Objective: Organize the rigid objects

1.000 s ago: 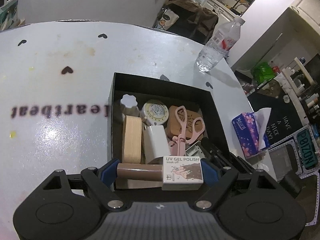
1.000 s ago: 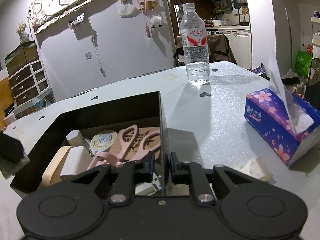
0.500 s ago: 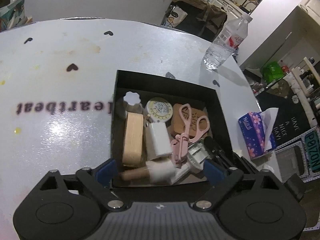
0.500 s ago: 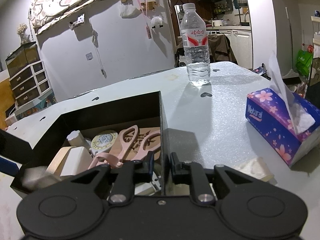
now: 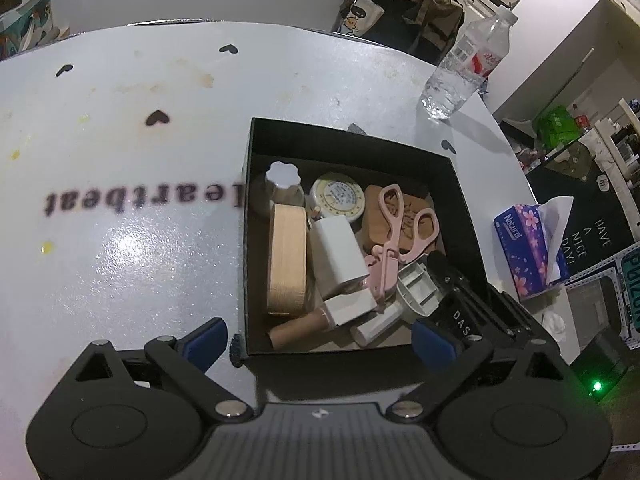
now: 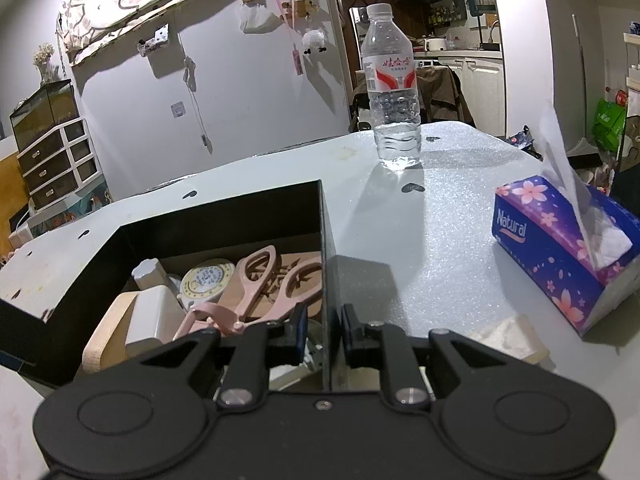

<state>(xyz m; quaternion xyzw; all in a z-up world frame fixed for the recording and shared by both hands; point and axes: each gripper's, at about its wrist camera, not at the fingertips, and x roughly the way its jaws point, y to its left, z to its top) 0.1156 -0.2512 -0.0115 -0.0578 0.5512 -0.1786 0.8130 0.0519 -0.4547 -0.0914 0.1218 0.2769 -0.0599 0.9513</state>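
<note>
A black open box on the white table holds pink scissors, a wooden block, a white charger, a round tape measure and a white-capped bottle. At its near end a white gel polish carton lies tilted with a brown bottle. My left gripper hovers over the box's near wall, open, with nothing between its blue pads. My right gripper is shut on the box's right wall, and the scissors lie just left of it.
A clear water bottle stands beyond the box. A purple tissue box sits near the table's right edge, with a crumpled tissue in front of it. Bare white table spreads to the box's left.
The left jaws spread and let go of the gel polish carton and brown bottle, which dropped into the box's near end. The right gripper stayed shut on the box wall.
</note>
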